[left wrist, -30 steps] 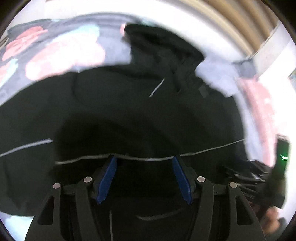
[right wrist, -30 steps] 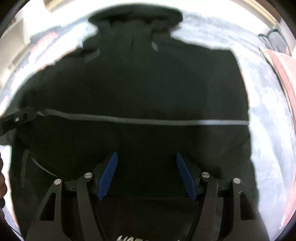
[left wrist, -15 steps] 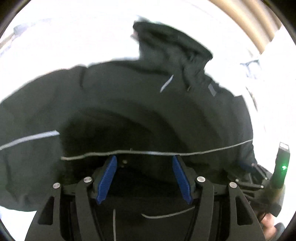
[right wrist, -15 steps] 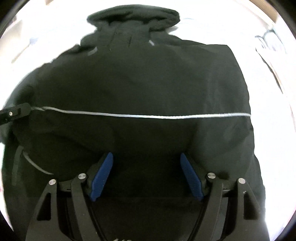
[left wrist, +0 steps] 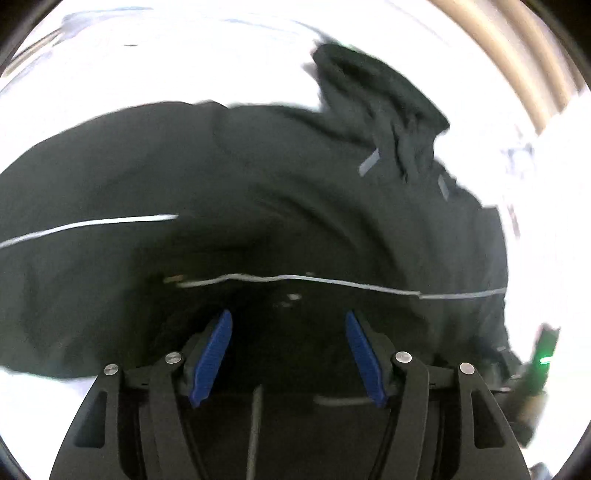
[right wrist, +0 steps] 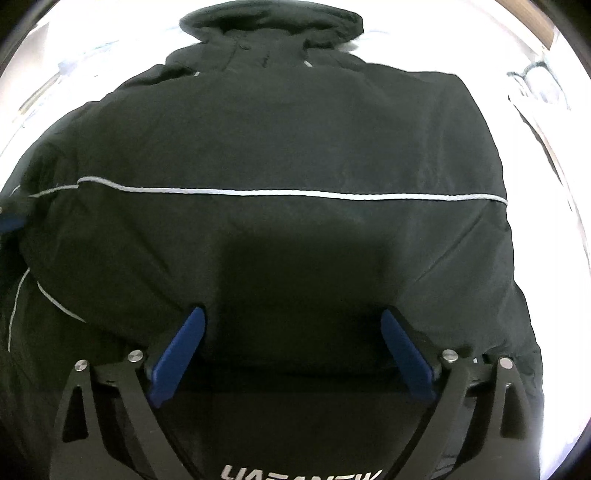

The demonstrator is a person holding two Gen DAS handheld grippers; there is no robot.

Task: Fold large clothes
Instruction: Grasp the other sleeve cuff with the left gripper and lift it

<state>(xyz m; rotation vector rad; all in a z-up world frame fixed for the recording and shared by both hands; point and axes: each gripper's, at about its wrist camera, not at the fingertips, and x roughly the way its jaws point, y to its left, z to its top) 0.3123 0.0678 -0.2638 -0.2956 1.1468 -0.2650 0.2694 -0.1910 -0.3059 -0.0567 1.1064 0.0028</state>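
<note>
A black hooded jacket (right wrist: 280, 140) lies spread flat, hood (right wrist: 273, 26) at the far end, with a thin pale piping line (right wrist: 295, 192) across its body. My right gripper (right wrist: 291, 314) hangs over the near part of the jacket. Its jaws are opening wide, and no cloth is pinched between the blue pads (right wrist: 177, 354). In the left wrist view the same jacket (left wrist: 258, 184) fills the picture, with the hood (left wrist: 380, 96) at the upper right. My left gripper (left wrist: 288, 325) is open just above the dark cloth, near the piping (left wrist: 332, 282). The right gripper's body (left wrist: 539, 365) shows at that view's right edge.
The jacket rests on bedding (right wrist: 554, 184) that is washed out to white all round. A beige slatted wall or headboard (left wrist: 517, 55) runs past the far right. A small grey item (right wrist: 535, 77) lies on the bedding beyond the jacket's right shoulder.
The right gripper's jaws have spread much wider. The left gripper has slid across the jacket, so the hood sits further right and the piping further from its fingertips. The bedding has bleached to white.
</note>
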